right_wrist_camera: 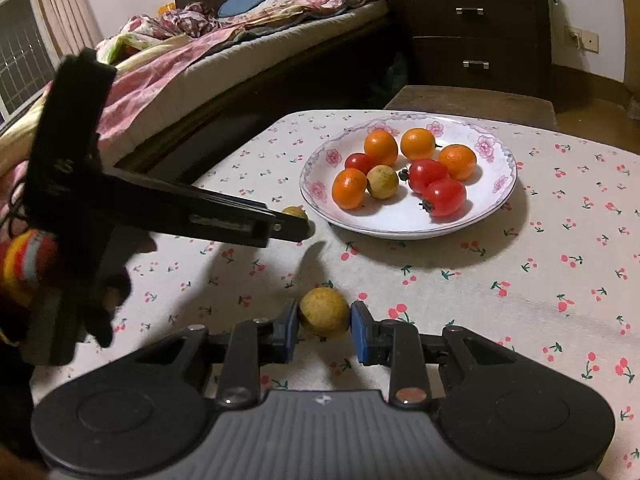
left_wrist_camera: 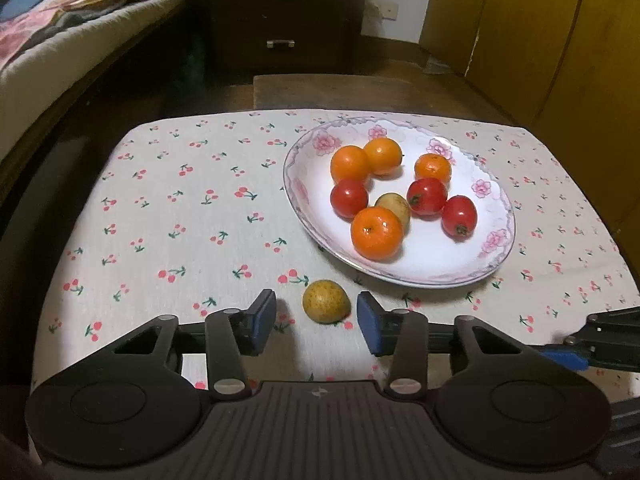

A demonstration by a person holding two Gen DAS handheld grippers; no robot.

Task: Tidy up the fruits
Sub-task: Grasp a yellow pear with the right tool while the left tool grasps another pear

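Observation:
A white floral plate (left_wrist_camera: 492, 248) (right_wrist_camera: 316, 190) holds several oranges, three red tomatoes and one yellow-brown fruit (left_wrist_camera: 394, 206) (right_wrist_camera: 382, 182). In the left wrist view a yellow-brown fruit (left_wrist_camera: 326, 301) lies on the cloth between the fingers of my open left gripper (left_wrist_camera: 316, 322), untouched. In the right wrist view another yellow-brown fruit (right_wrist_camera: 324, 317) sits between the blue pads of my right gripper (right_wrist_camera: 324, 330), which close on its sides. The left gripper (right_wrist_camera: 294, 230) shows from the side there, partly hiding its fruit (right_wrist_camera: 295, 212).
The table has a white cherry-print cloth (left_wrist_camera: 200, 208) (right_wrist_camera: 540, 280). A bed with bedding (right_wrist_camera: 224, 40) lies to the left and a dark drawer chest (left_wrist_camera: 282, 16) (right_wrist_camera: 476, 28) behind. A wooden stool (left_wrist_camera: 340, 88) stands past the table's far edge. Yellow cupboards (left_wrist_camera: 560, 40) stand at right.

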